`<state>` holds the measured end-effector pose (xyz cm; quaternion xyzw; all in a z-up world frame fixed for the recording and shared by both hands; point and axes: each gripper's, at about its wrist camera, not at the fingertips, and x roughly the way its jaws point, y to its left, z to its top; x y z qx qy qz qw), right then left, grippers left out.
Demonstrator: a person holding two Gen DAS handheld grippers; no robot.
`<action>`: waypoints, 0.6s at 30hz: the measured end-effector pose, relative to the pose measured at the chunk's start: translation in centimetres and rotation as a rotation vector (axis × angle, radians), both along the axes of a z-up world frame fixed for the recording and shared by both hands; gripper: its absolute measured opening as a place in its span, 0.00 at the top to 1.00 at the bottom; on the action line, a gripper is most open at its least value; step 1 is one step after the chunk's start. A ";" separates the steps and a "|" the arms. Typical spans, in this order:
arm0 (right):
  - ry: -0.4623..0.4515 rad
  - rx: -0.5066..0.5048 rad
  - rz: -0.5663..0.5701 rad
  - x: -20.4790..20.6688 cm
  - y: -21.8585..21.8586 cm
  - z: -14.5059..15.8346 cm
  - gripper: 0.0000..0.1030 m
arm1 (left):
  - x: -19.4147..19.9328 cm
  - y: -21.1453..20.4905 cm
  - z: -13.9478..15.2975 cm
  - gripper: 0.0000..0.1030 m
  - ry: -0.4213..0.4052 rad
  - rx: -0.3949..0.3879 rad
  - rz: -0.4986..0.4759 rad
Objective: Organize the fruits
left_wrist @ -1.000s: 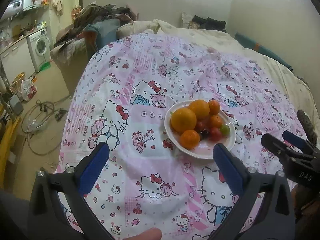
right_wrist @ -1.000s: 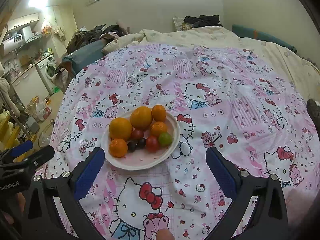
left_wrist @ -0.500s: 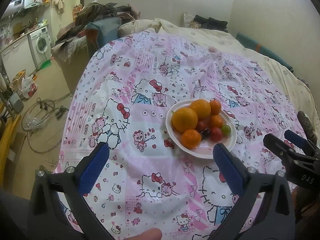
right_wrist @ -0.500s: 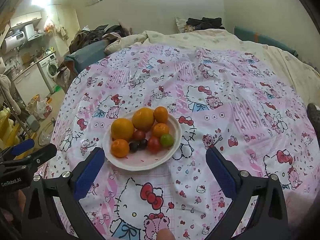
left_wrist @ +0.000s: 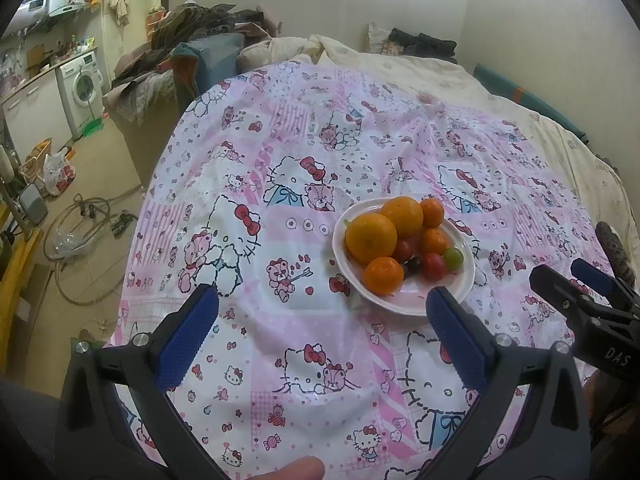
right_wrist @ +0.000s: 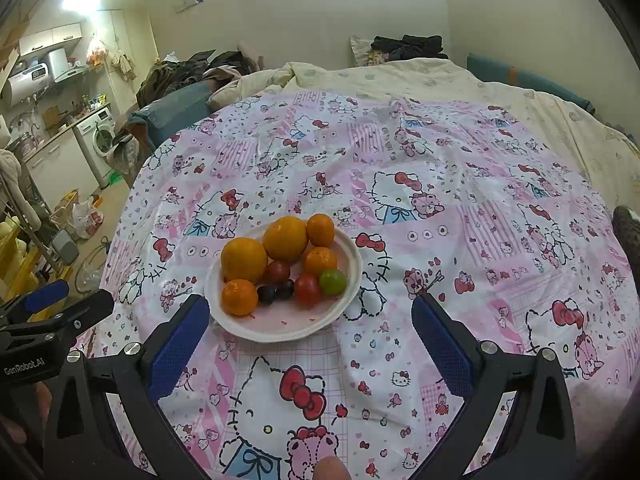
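Note:
A white plate [left_wrist: 466,280] [right_wrist: 352,280] rests on a pink cartoon-print cloth and holds two big oranges [left_wrist: 371,238] [right_wrist: 244,259], several small mandarins [left_wrist: 383,275] [right_wrist: 239,297], red tomatoes [right_wrist: 307,289], dark grapes [right_wrist: 266,294] and a green fruit [left_wrist: 453,256] [right_wrist: 332,281]. My left gripper [left_wrist: 320,332] is open, low and left of the plate. My right gripper [right_wrist: 310,338] is open just in front of the plate. Neither holds anything. Each gripper shows at the edge of the other's view.
The cloth [left_wrist: 304,184] covers a round surface on a bed with a cream quilt [right_wrist: 440,80] behind. To the left the floor [left_wrist: 60,200] drops away, with cables, bags and a washing machine [left_wrist: 82,88]. A pile of clothes [left_wrist: 192,36] lies at the back left.
Both grippers have drifted slightly; the plate sits a little lower and closer in both views. Both stay open and nothing has been picked up.

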<state>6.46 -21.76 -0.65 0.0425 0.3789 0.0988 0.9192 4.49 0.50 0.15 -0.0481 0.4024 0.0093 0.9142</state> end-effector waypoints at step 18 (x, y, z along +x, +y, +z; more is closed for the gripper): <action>0.000 -0.004 -0.001 0.0 0.0 0.0 0.00 | 0.1 0.0 0.1 0.01 -0.001 0.000 -0.001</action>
